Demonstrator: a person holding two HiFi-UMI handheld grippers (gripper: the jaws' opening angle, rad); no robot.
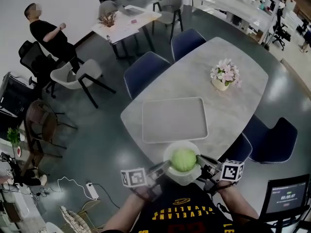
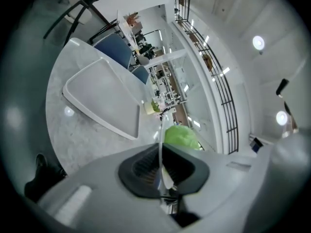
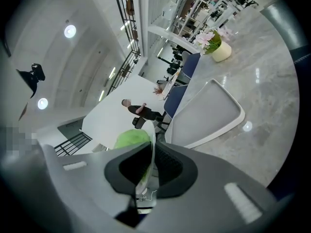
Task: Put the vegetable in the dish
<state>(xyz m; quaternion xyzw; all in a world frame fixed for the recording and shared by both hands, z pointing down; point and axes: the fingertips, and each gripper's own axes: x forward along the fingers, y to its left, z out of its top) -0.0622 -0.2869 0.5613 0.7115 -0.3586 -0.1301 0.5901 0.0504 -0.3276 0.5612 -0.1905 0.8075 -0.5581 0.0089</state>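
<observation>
A white dish (image 1: 169,154) with a round green vegetable (image 1: 183,159) in it is at the near edge of the grey marble table (image 1: 233,110). I cannot tell whether it rests on the table or hangs above it. My left gripper (image 1: 165,166) is shut on the dish's left rim and my right gripper (image 1: 200,161) on its right rim. In the left gripper view the thin rim (image 2: 160,144) runs between the closed jaws of the left gripper (image 2: 162,174), the vegetable (image 2: 181,136) behind. The right gripper (image 3: 146,178) likewise clamps the rim (image 3: 151,144) beside the vegetable (image 3: 131,139).
A flat grey tray (image 1: 175,119) lies on the table just beyond the dish. A pot of pink flowers (image 1: 224,75) stands farther back on the right. Blue chairs (image 1: 146,72) ring the table. A person (image 1: 48,33) stands far left, and a monitor (image 1: 286,195) sits at the lower right.
</observation>
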